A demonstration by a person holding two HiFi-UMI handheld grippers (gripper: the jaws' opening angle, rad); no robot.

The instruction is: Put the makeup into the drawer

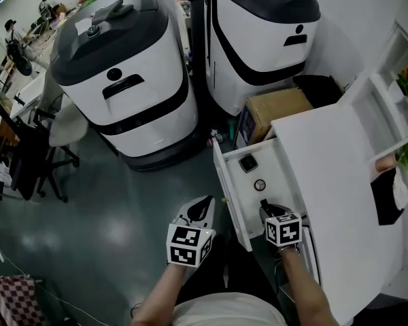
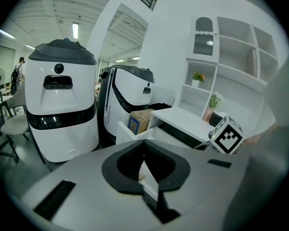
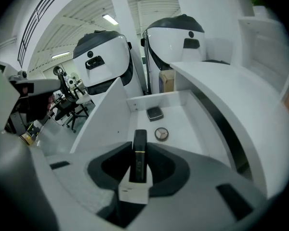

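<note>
My right claw (image 3: 138,147) pinches a slim black makeup tube (image 3: 139,160), hanging above the near end of the open drawer (image 3: 185,124). My left claw (image 2: 144,144) is pressed together and empty, out beside the drawer's front. Farther in lie a round compact (image 3: 161,134), then a square black compact (image 3: 155,113).

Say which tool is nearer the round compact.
Right. The right tool, gripping a black tube, hangs over the drawer short of the round compact; the left tool is outside the drawer.
</note>
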